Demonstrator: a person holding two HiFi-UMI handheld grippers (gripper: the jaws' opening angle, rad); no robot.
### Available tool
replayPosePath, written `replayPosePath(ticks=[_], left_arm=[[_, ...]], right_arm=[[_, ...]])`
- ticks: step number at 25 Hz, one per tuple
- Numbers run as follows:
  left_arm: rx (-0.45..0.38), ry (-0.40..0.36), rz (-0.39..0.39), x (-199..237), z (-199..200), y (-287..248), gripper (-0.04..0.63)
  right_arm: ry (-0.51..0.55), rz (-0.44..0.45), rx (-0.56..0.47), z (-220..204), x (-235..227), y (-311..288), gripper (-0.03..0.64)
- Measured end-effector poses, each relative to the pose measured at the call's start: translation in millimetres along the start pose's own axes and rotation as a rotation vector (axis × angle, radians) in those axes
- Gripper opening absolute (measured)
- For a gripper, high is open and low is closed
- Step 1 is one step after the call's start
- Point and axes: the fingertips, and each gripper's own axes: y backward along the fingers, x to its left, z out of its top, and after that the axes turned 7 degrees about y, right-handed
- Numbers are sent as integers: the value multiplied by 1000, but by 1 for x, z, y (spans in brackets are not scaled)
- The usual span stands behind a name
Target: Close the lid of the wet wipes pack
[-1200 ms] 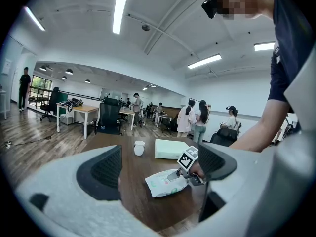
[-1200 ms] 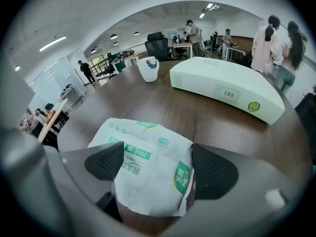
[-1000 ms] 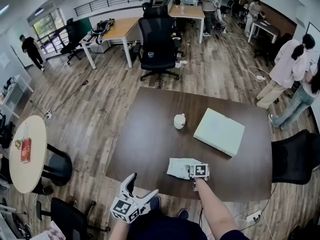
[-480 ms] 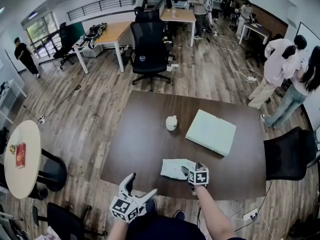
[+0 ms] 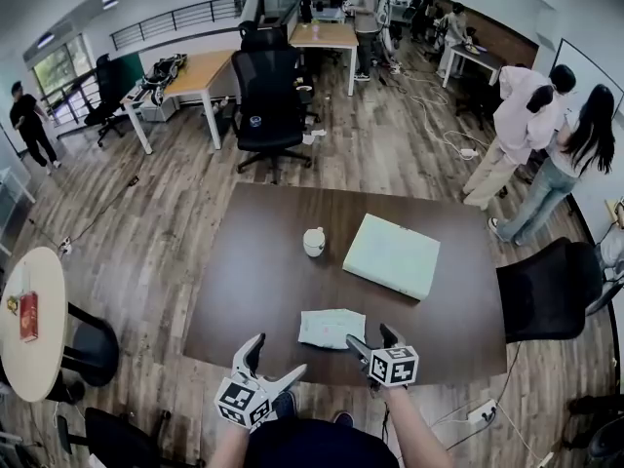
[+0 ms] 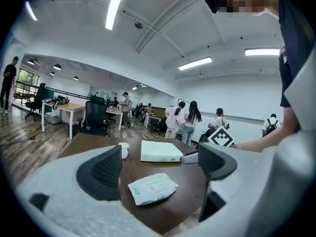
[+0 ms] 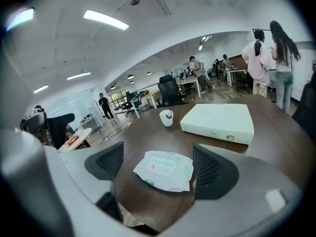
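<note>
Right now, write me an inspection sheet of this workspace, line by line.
Surface: dark brown table, no spills seen.
Job's things: wet wipes pack lies flat near the front edge; its lid looks shut.
Clutter: white cup and pale green box, both apart from the pack.
Grippers: left gripper and right gripper are open and empty at the front edge, not touching the pack.
Cables: power strip on the floor by the table; loose cables farther off.
Surroundings: office chair, desk, people standing at right.

White wet wipes pack [image 5: 331,328], flat, lid shut
</note>
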Motion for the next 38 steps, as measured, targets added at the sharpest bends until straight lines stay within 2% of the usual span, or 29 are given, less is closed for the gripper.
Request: replayPosePath(ticks=[6,12,17,30,38], left_arm=[[3,0,-4,-2,-1,-2,470],[2,35,1,2,-1,0,471],[-2,28,6,2,1,3,471],[6,3,16,6,2,-5,471],[4,-2,-3,4,10,-12,471]], right_arm=[[-57,25,-94,17,14,42,451],[-9,29,-136,29,29,71,451],[13,4,-188,45,35,94,440],[38,3,-213,49,25,97,440],[82,-5,-213,55,28,93,439]])
